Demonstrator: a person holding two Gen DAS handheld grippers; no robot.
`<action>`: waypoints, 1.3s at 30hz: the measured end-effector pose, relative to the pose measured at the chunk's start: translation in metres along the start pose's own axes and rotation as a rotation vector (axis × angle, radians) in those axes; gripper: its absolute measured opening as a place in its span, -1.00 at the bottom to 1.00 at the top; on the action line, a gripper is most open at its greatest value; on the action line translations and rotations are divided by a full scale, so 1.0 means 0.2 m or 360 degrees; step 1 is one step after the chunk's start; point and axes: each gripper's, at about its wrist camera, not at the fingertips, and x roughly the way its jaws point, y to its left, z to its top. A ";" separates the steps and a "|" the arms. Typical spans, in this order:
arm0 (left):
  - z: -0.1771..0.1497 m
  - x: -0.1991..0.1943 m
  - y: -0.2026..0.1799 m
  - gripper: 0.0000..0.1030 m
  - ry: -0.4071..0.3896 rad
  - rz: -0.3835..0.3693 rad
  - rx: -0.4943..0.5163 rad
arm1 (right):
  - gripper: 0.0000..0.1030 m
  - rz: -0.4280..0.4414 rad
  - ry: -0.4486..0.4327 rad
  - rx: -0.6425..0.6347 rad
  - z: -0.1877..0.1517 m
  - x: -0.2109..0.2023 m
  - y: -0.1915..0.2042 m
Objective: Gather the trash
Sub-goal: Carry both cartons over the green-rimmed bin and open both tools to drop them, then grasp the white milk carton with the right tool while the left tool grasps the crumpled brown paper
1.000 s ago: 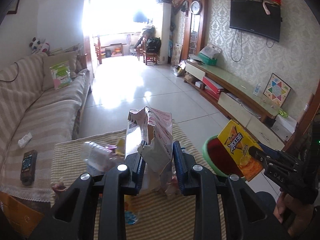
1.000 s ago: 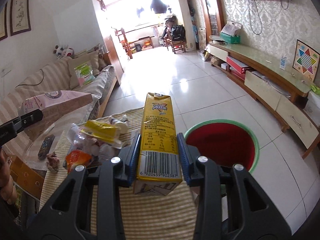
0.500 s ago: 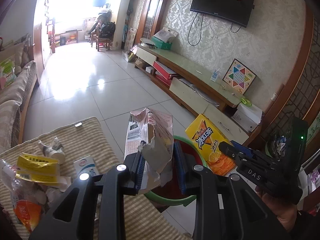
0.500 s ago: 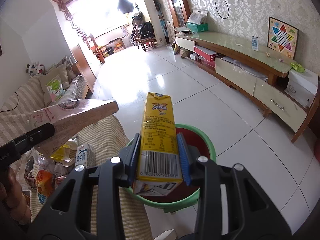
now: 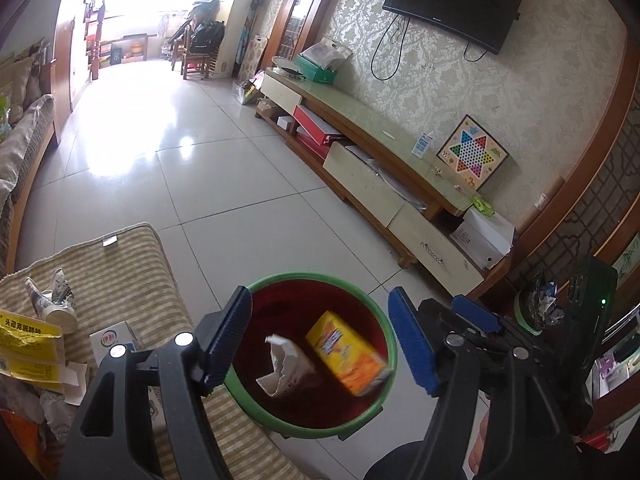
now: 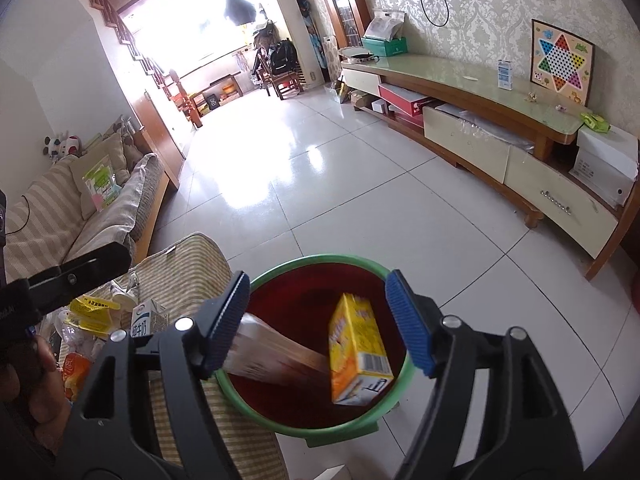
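Tiled floor, green-rimmed bin [image 5: 390, 364] holding yellow carton [image 6: 358, 354], barcode only in right view (both jaws just opened, empty)

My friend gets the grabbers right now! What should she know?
Left gripper: jaws have just been opening, nothing between them.
Right gripper: same, just opened, nothing between them.
Both hang over the green bin.
Done: the yellow carton and the torn paper bag are dropping into the bin.
Left: the milk box, yellow wrapper, crumpled cup and other scraps lie on the striped cloth. Grab those next.
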 end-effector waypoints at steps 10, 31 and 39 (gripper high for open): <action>-0.02 -0.22 0.15 0.74 -0.0118 0.0117 -0.0092 | 0.87 -0.0005 -0.0035 -0.0082 -0.02 -0.06 0.15; -0.42 -1.08 0.77 0.85 -0.0213 0.0637 -0.0279 | 0.91 0.0046 0.0063 -0.0450 -0.29 -0.17 0.93; -0.69 -1.33 1.14 0.85 -0.0225 0.0889 -0.0438 | 0.91 0.0141 0.0261 -0.0547 -0.41 -0.04 1.14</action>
